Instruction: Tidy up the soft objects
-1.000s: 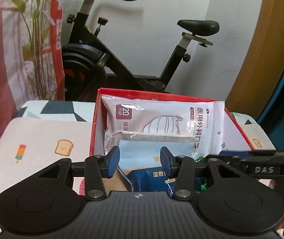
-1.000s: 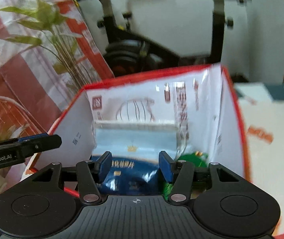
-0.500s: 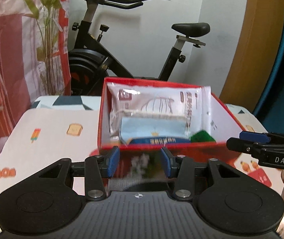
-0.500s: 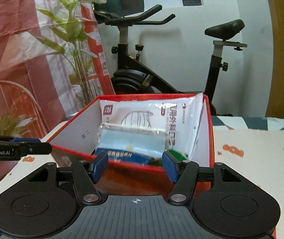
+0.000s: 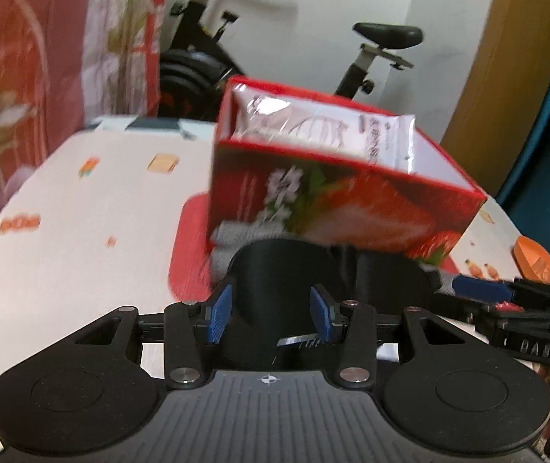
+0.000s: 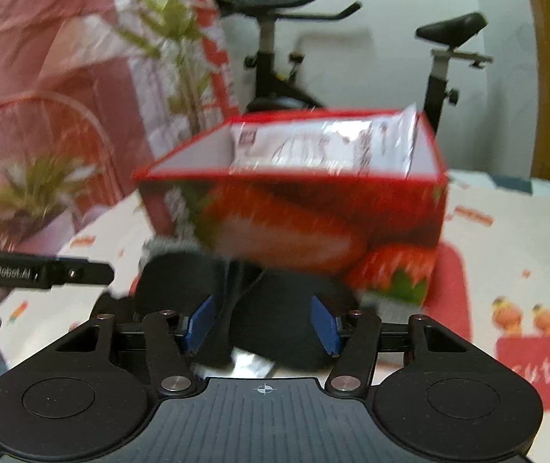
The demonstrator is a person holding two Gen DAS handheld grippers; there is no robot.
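Left wrist view: black rolls before red box, exercise bike behind.

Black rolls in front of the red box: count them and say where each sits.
2. One black roll sits between the left gripper's open fingers, just before the red box; the other black roll sits beside it, to its right. The box may hide more.

I see the box on the table; mask packet inside; black rolls before it; exercise bike behind.
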